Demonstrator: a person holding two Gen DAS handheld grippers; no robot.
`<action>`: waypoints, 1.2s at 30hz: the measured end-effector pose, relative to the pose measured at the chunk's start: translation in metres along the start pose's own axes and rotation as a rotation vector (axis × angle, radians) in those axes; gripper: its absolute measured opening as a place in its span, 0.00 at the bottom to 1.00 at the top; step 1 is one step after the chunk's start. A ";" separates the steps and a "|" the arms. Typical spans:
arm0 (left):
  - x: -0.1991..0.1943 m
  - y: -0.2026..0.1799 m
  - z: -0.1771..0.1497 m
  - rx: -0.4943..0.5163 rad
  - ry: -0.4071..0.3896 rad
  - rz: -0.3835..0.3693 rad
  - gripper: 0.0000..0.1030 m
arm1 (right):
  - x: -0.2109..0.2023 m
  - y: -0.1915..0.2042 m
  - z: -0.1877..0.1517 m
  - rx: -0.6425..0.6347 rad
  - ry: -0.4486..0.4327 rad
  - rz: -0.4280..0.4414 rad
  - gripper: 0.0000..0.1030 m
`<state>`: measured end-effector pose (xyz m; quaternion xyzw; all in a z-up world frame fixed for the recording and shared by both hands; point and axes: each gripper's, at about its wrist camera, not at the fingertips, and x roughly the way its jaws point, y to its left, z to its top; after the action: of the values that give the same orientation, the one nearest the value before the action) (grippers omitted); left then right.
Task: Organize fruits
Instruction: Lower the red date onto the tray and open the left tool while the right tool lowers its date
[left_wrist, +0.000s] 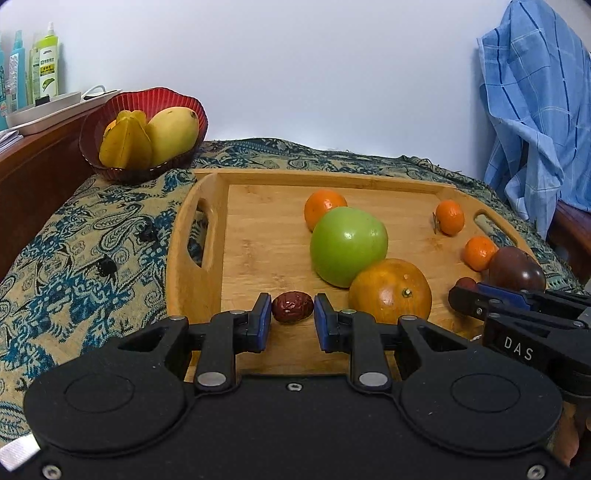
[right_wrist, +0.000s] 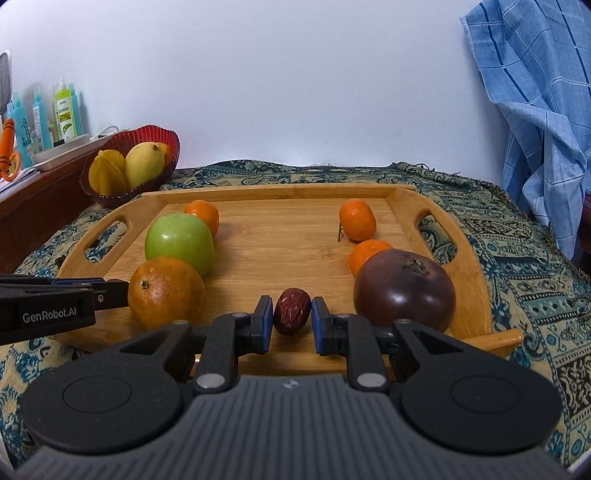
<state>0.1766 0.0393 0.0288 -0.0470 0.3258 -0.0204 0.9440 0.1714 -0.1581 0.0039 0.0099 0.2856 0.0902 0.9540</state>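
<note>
A wooden tray (left_wrist: 258, 236) (right_wrist: 280, 236) holds a green apple (left_wrist: 347, 245) (right_wrist: 180, 242), a large orange (left_wrist: 389, 290) (right_wrist: 166, 291), three small tangerines (left_wrist: 325, 206) (left_wrist: 449, 217) (left_wrist: 479, 253) and a dark purple fruit (left_wrist: 517, 267) (right_wrist: 404, 290). My left gripper (left_wrist: 292, 317) has its blue pads against a red date (left_wrist: 292, 306). My right gripper (right_wrist: 291, 321) has its pads against a second red date (right_wrist: 291, 311). Both dates rest at the tray's near edge.
A red bowl (left_wrist: 147, 103) (right_wrist: 147, 134) with a mango and a starfruit stands at the back left on the patterned cloth (left_wrist: 92, 236). Bottles stand on a shelf at the left. A blue checked cloth (left_wrist: 535, 110) hangs at the right.
</note>
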 end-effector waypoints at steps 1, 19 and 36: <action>0.000 0.000 0.000 0.000 0.002 0.000 0.23 | 0.000 0.000 0.000 0.000 0.002 0.000 0.25; 0.005 -0.001 -0.002 0.002 0.014 -0.006 0.23 | 0.002 0.000 -0.002 0.003 0.013 -0.002 0.25; 0.004 -0.003 -0.002 0.013 0.010 -0.005 0.24 | 0.002 0.000 -0.002 0.003 0.012 -0.003 0.27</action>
<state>0.1785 0.0359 0.0245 -0.0417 0.3304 -0.0253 0.9426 0.1716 -0.1576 0.0010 0.0106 0.2913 0.0886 0.9524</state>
